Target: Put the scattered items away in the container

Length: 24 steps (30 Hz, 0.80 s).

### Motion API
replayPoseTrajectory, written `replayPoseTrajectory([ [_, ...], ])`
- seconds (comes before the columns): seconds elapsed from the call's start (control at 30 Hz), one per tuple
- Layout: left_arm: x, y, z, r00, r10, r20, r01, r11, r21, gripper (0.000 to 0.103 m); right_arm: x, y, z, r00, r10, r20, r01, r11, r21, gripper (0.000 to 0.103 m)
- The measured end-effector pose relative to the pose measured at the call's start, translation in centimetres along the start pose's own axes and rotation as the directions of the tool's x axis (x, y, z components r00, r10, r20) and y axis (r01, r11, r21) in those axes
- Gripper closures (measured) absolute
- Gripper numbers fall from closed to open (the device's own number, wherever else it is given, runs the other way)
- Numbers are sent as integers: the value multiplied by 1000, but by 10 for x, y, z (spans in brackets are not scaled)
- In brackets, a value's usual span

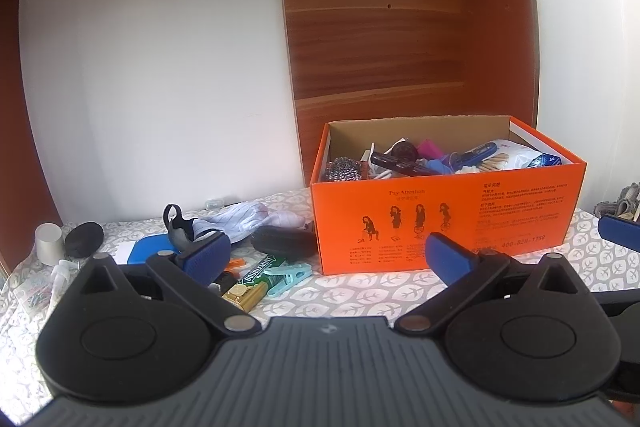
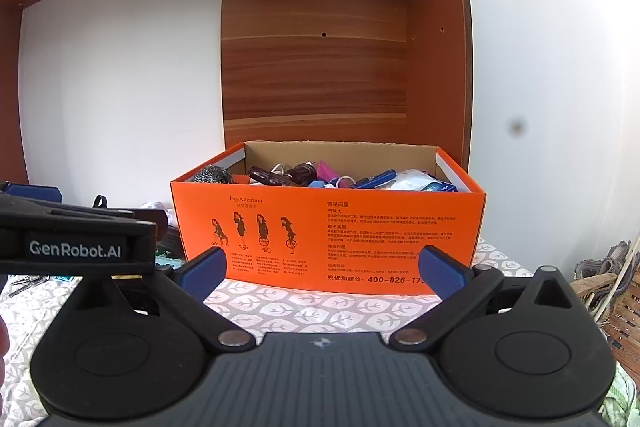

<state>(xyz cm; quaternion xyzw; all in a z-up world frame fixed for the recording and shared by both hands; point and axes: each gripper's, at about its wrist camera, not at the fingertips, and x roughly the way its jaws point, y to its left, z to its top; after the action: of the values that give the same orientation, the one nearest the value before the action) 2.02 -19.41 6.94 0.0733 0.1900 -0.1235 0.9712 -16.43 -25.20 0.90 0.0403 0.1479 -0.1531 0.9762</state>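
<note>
Right hand-held gripper (image 2: 322,269) spread (empty), facing orange box (image 2: 328,231)

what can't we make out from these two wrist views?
- Orange box bottom layer: both views, near wall and top items hide it.
- Loose pile left of box: right wrist view, left gripper body blocks most.
- Items under left gripper's left fingertip: left wrist view, partly covered.
- Box small print: blurred.
</note>
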Motion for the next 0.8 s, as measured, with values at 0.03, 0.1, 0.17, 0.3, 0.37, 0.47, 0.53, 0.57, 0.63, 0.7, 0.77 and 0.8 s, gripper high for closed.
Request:
replayPoseTrajectory([
  [0.03,0,0,0,1000,0,0,0,1000,0,0,0,0,0,1000,-1,-1,1,1000,-2,0],
  [0.1,0,0,0,1000,1,-2,-1,1000,2,0,0,-1,-1,1000,-2,-2,2,1000,-4,0],
  [0.17,1,-1,-1,1000,2,-2,-2,1000,4,0,0,-1,-2,1000,-3,-5,2,1000,-5,0],
  [0.3,1,-1,-1,1000,-1,-3,1,1000,9,0,0,-1,-2,1000,1,-10,-1,1000,-6,0],
  [0.37,0,-2,-1,1000,-2,-2,2,1000,9,0,-1,0,-2,1000,4,-11,-4,1000,-6,0],
  [0.47,1,-2,-1,1000,-4,-4,4,1000,10,0,-1,0,-2,1000,8,-13,-8,1000,-7,0],
  [0.53,1,-2,-1,1000,-3,-4,3,1000,11,0,-1,0,-2,1000,7,-15,-7,1000,-5,0],
  [0.57,0,-2,-1,1000,-3,-4,3,1000,12,0,-1,0,-2,1000,8,-16,-8,1000,-5,0],
  [0.63,1,-2,-2,1000,-6,-5,6,1000,12,0,-1,1,-2,1000,10,-18,-10,1000,-5,0],
  [0.7,1,-2,-2,1000,-9,-8,9,1000,13,0,-1,1,-2,1000,11,-18,-11,1000,-5,0],
  [0.77,1,-2,-2,1000,-10,-7,10,1000,16,0,-1,2,-2,1000,14,-21,-15,1000,-6,0],
  [0.8,1,-3,-2,1000,-9,-7,9,1000,18,0,-1,2,-3,1000,15,-21,-15,1000,-6,0],
])
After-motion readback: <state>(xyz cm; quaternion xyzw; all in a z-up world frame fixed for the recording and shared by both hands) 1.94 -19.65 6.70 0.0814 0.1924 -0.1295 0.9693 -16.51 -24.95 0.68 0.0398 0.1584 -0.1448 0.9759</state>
